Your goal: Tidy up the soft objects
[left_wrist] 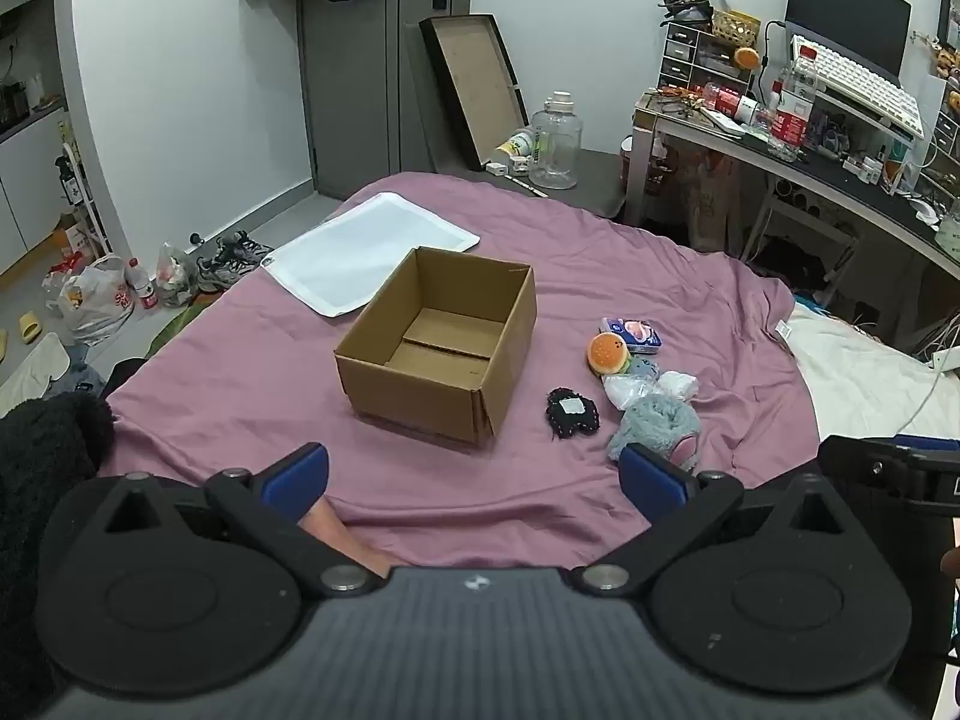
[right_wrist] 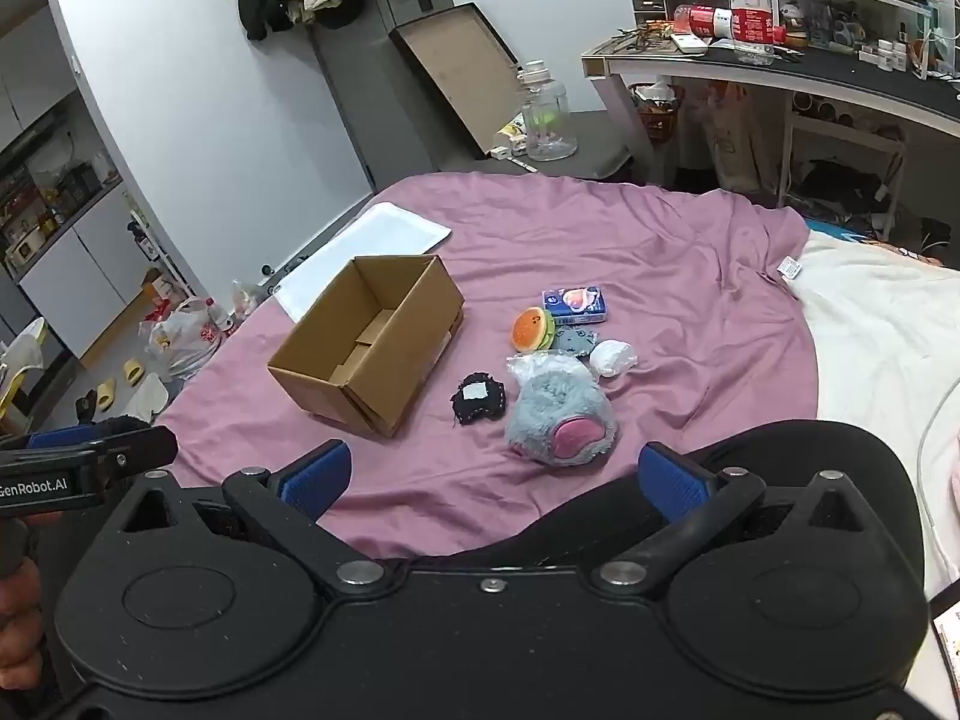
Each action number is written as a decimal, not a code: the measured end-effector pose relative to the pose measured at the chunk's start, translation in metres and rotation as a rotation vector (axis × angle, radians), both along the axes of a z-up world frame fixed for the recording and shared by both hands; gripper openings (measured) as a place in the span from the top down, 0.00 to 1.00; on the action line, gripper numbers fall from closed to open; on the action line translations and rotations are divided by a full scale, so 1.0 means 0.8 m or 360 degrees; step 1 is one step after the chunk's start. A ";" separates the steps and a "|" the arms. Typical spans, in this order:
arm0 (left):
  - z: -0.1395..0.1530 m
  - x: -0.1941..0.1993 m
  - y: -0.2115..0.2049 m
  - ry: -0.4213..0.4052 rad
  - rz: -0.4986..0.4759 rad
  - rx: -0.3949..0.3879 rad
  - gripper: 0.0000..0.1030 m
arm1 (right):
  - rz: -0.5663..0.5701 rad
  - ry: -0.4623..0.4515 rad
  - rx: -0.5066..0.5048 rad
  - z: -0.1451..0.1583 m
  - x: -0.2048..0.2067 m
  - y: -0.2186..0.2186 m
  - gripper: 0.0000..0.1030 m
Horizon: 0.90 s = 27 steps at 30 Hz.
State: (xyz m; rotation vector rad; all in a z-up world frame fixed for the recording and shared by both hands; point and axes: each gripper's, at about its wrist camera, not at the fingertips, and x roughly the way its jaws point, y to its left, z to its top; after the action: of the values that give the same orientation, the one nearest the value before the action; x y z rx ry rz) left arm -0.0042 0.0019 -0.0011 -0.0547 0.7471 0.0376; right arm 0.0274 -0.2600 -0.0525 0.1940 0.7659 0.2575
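Both my tools hang above the near edge of the bed, fingers spread wide and holding nothing: the left gripper (left_wrist: 474,474) faces the cardboard box (left_wrist: 441,342), the right gripper (right_wrist: 492,480) faces the pile of soft things. Nearest my right fingers lies the grey furry plush (right_wrist: 561,420), pink patch up, with the small black pouch (right_wrist: 478,399) just beside it towards the box. Behind them sit a white crumpled bundle (right_wrist: 612,357), the burger toy (right_wrist: 531,329) and a blue tissue pack (right_wrist: 576,304), clustered close. The box stands open and empty on the purple sheet (right_wrist: 600,240), left of the pile.

I judge nothing is sorted yet. To start well, I would take the grey plush with the right tool: come down over its thick middle, close deep enough that fur alone does not slip free, lift clear of the pouch, then carry it over the box's near wall before letting go.
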 end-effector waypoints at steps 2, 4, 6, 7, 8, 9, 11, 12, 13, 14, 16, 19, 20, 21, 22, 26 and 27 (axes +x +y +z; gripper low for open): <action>0.002 0.005 -0.002 0.0043 -0.0015 0.0020 0.01 | 0.0007 0.0017 -0.0001 -0.003 0.003 0.000 0.00; 0.001 0.002 -0.004 0.0049 -0.0013 0.0016 0.01 | 0.0007 0.0025 0.0000 -0.004 0.003 0.001 0.00; 0.001 0.005 -0.003 0.0065 -0.0014 0.0011 0.01 | 0.0004 0.0021 0.0000 -0.004 0.002 0.002 0.00; 0.001 0.006 -0.004 0.0071 -0.0013 0.0008 0.01 | 0.0005 0.0029 -0.0003 -0.004 0.003 0.002 0.00; -0.003 0.007 -0.005 0.0074 -0.0011 0.0001 0.01 | 0.0002 0.0034 -0.0002 -0.006 0.003 -0.002 0.00; -0.003 0.008 -0.005 0.0075 -0.0011 0.0001 0.01 | -0.0001 0.0036 0.0000 -0.007 0.003 -0.002 0.00; -0.003 0.009 -0.005 0.0079 -0.0007 0.0002 0.01 | 0.0000 0.0047 -0.0002 -0.006 0.006 -0.001 0.00; -0.003 0.010 -0.004 0.0081 -0.0005 0.0000 0.01 | -0.0001 0.0048 -0.0006 -0.006 0.006 0.001 0.00; -0.004 0.010 -0.004 0.0083 -0.0004 -0.0003 0.01 | -0.0001 0.0046 -0.0007 -0.006 0.006 0.000 0.00; -0.004 0.010 -0.004 0.0083 -0.0006 -0.0002 0.01 | 0.0002 0.0037 -0.0017 -0.007 0.005 0.001 0.00; -0.005 0.010 -0.004 0.0080 -0.0010 0.0002 0.01 | 0.0004 0.0025 -0.0037 -0.006 0.004 0.002 0.00; -0.007 0.009 -0.004 0.0081 -0.0006 -0.0007 0.01 | 0.0017 0.0028 -0.0050 -0.006 0.004 0.005 0.00; -0.008 0.008 -0.004 0.0079 -0.0011 -0.0015 0.01 | 0.0020 0.0029 -0.0057 -0.006 0.004 0.006 0.00; -0.009 0.008 -0.004 0.0077 -0.0020 -0.0026 0.01 | 0.0024 0.0028 -0.0063 -0.007 0.003 0.007 0.00; -0.009 0.007 -0.004 0.0078 -0.0024 -0.0034 0.01 | 0.0027 0.0029 -0.0068 -0.006 0.004 0.008 0.00; -0.012 0.005 -0.004 0.0080 -0.0022 -0.0037 0.01 | 0.0034 0.0027 -0.0087 -0.006 0.003 0.012 0.00; -0.013 0.005 -0.004 0.0081 -0.0021 -0.0039 0.01 | 0.0039 0.0026 -0.0089 -0.006 0.003 0.013 0.00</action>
State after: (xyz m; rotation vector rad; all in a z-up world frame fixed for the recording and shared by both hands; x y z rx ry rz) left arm -0.0002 -0.0009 -0.0112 -0.0724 0.7987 0.0170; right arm 0.0298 -0.2493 -0.0570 0.1342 0.7913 0.2573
